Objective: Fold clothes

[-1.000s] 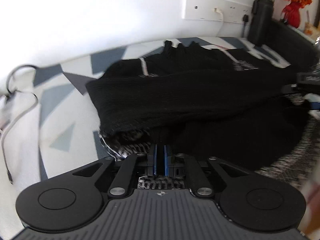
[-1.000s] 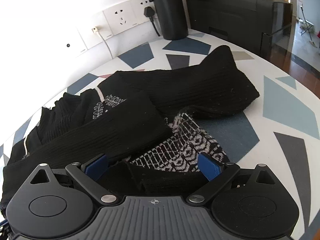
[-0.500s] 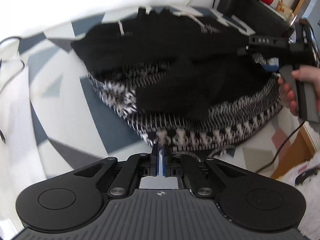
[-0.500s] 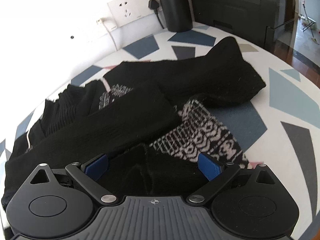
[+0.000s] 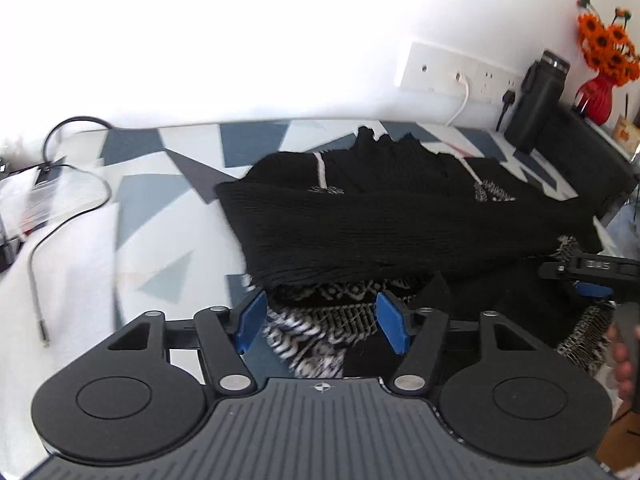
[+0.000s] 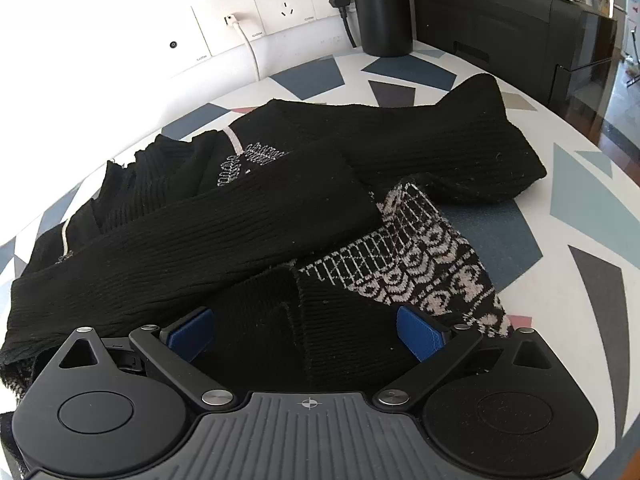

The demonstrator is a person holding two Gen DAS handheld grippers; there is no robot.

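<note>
A black knit sweater (image 5: 392,220) with a black-and-white patterned hem lies partly folded on the table, its sleeves laid across the body; it also shows in the right wrist view (image 6: 248,232). My left gripper (image 5: 322,322) is open, its blue pads on either side of the patterned hem (image 5: 320,320) at the sweater's near left edge. My right gripper (image 6: 306,334) is open over the black fabric at the sweater's near edge, beside the patterned band (image 6: 420,264). The right gripper also shows at the right of the left wrist view (image 5: 592,276).
The table (image 5: 160,208) has a white, grey and blue triangle pattern. A cable (image 5: 60,232) and a clear box lie at the left. Wall sockets (image 6: 280,4), a black flask (image 5: 536,100), a black box (image 6: 500,24) and a red vase of orange flowers (image 5: 600,92) stand at the back right.
My left gripper was shut on the patterned hem and lifted it; now it has come back down low at the sweater's edge and opened. My right gripper stayed open and moved slightly forward.
</note>
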